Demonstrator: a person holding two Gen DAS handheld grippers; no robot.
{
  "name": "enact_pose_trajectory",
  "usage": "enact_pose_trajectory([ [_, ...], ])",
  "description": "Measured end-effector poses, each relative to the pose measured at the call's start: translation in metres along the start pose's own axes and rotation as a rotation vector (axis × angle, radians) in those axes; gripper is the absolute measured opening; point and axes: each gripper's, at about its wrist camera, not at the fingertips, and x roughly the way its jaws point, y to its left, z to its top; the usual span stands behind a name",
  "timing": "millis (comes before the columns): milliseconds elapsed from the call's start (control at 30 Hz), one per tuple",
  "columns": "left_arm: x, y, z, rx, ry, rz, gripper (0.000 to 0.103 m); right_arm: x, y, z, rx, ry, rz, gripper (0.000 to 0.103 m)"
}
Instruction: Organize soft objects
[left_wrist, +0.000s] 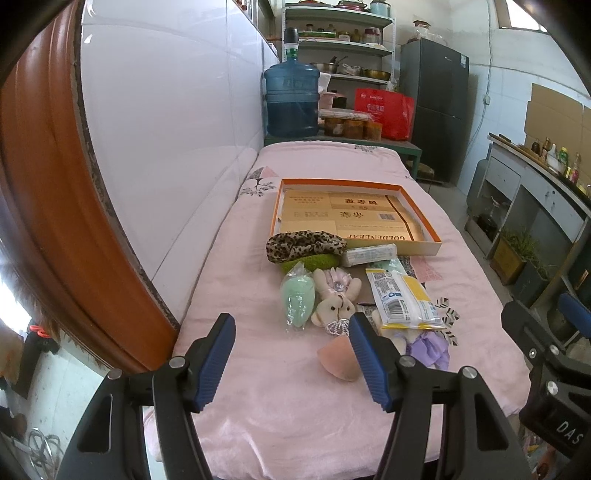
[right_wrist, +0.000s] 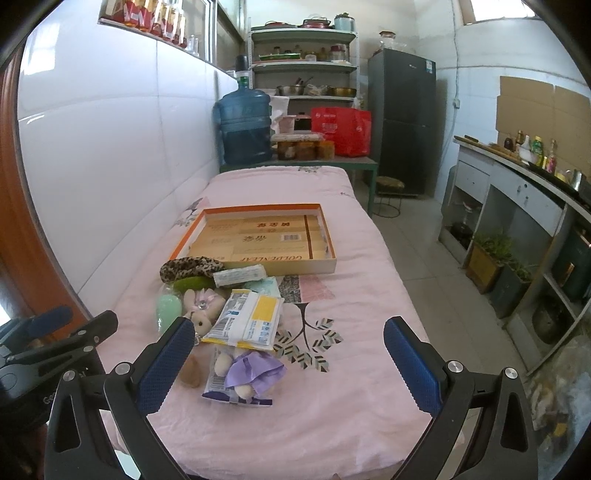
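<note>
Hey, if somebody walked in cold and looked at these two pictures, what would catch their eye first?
Probably the cluster of soft things on the pink bedspread: a leopard-print cloth, a small plush bunny and a yellow and white packet. Just behind them lies the shallow orange-rimmed box. The left gripper and right gripper hover open in front, holding nothing.

Soft toys, a bunny (left_wrist: 334, 295), leopard scarf (left_wrist: 304, 245) and tissue pack (left_wrist: 402, 299) lie heaped before the empty orange-rimmed box (left_wrist: 354, 210) on the pink bed.
</note>
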Motion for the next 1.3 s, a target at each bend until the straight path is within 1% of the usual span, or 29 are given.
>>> enact_pose_trajectory([
  [1300,0.0049,0.0010,-0.0005,0.002,0.001,0.002,0.064,0.0061,0.0061,-0.0001,-0.014,-0.007,0.007,0.102],
])
